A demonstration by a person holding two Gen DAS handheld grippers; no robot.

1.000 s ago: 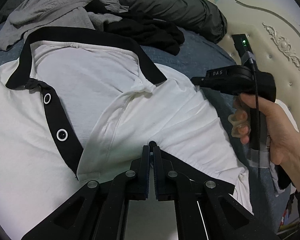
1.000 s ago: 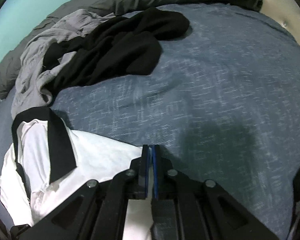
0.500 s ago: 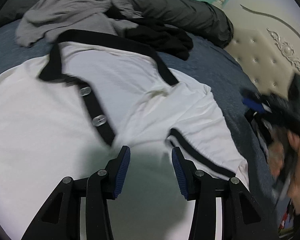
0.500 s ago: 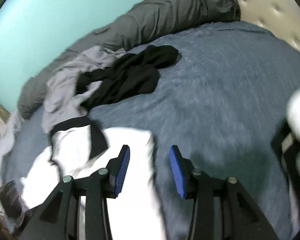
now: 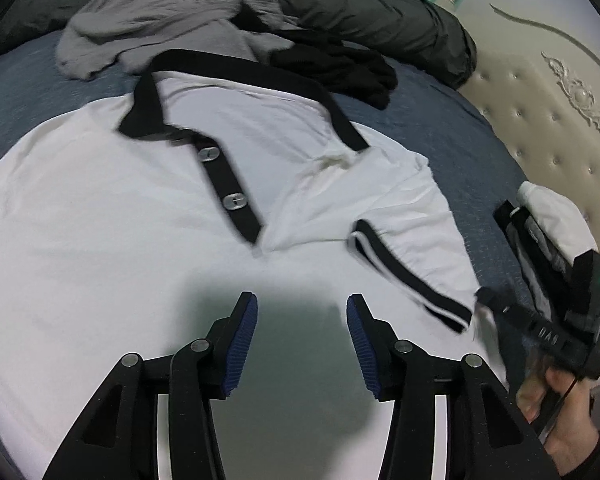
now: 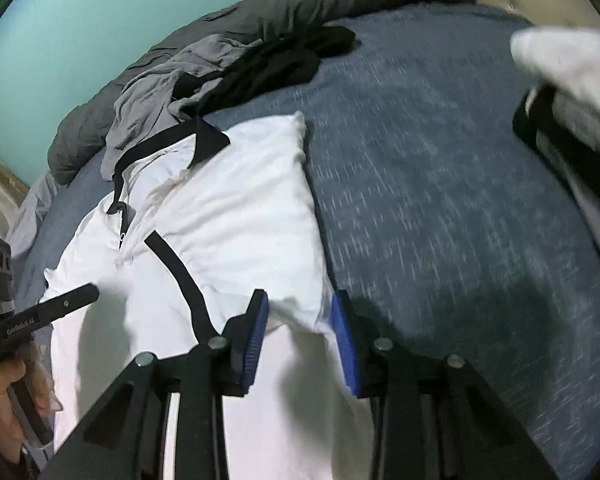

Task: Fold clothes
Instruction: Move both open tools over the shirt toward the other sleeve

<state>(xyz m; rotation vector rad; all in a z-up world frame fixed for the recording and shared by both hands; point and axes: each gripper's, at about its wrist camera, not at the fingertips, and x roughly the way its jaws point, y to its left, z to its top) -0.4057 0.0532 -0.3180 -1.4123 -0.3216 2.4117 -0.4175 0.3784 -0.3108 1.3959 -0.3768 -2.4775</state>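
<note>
1. A blue-grey bedspread (image 5: 452, 148) is seen covering the bed, with a dark grey duvet (image 5: 380, 20) bunched along its far edge.
2. A white polo shirt (image 5: 100, 220) is laid flat on the bedspread, front up; its black collar (image 5: 236, 66) is pointed toward the duvet, and its black-cuffed sleeve (image 5: 412, 216) is folded in across the chest.
3. A grey garment (image 5: 160, 20) and a black garment (image 5: 340, 68) are heaped just beyond the collar.
4. The left gripper (image 5: 302, 314) is held above the shirt's chest, jaws apart, nothing between them.
5. The right gripper (image 6: 298, 312) is held over the shirt's side edge, jaws likewise spread and empty.
6. 2 white buttons (image 5: 235, 201) are seen on the black placket.
</note>
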